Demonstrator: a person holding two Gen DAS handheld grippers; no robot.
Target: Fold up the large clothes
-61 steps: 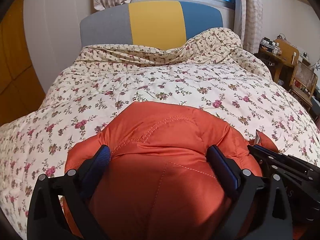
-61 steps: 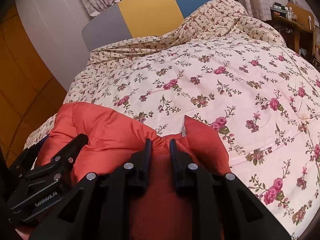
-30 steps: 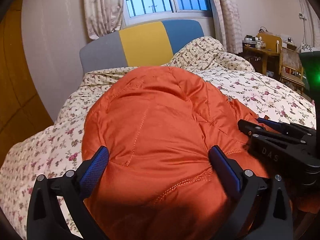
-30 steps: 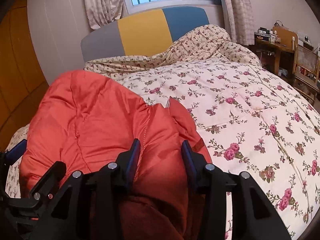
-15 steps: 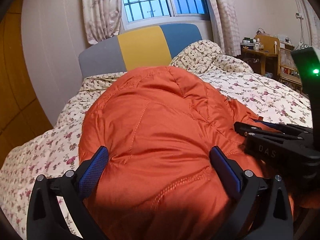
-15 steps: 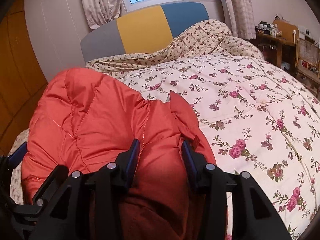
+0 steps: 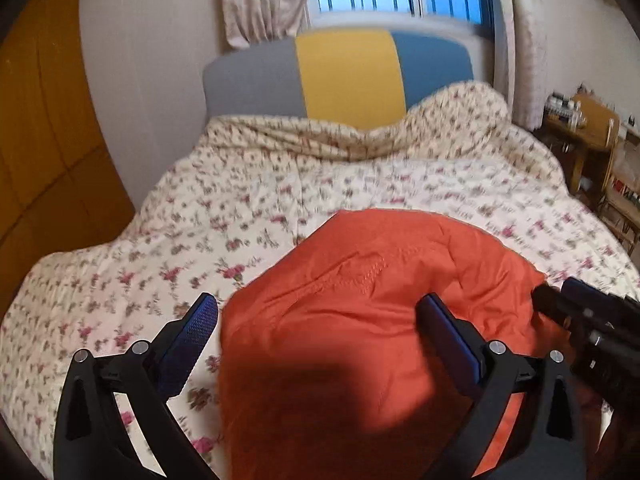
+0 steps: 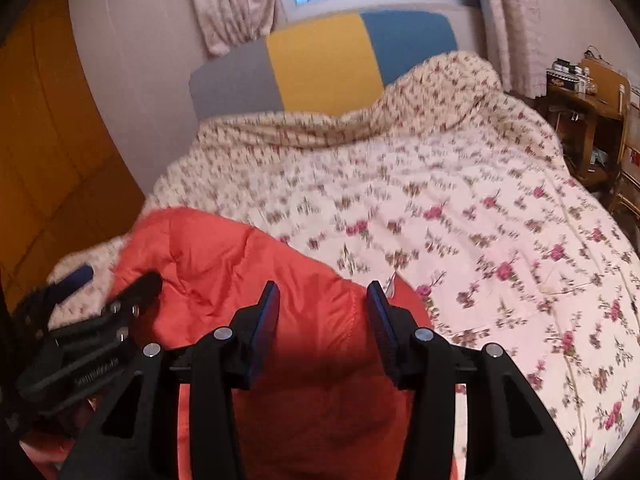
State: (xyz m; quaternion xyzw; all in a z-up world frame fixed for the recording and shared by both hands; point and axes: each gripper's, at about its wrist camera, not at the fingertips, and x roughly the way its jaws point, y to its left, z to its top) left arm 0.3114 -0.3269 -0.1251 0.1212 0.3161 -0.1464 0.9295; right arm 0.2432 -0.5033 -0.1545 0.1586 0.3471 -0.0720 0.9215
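Jacket — an orange padded one — lies bunched on the floral quilt of the bed. In the left wrist view the left claw stands wide: its left pad hangs over bare quilt, clear of the cloth, and only the right pad lies against the orange bulk, so nothing is pinched. If it lifts now, the slick shell would likely slide off and the fold would fall open. The right claw shows at the jacket's right edge.

In the right wrist view the right claw has a stitched ridge of the jacket between its half-spread pads — whether they press on it cannot be told. A loose hold there could let the puffy layers spring apart.
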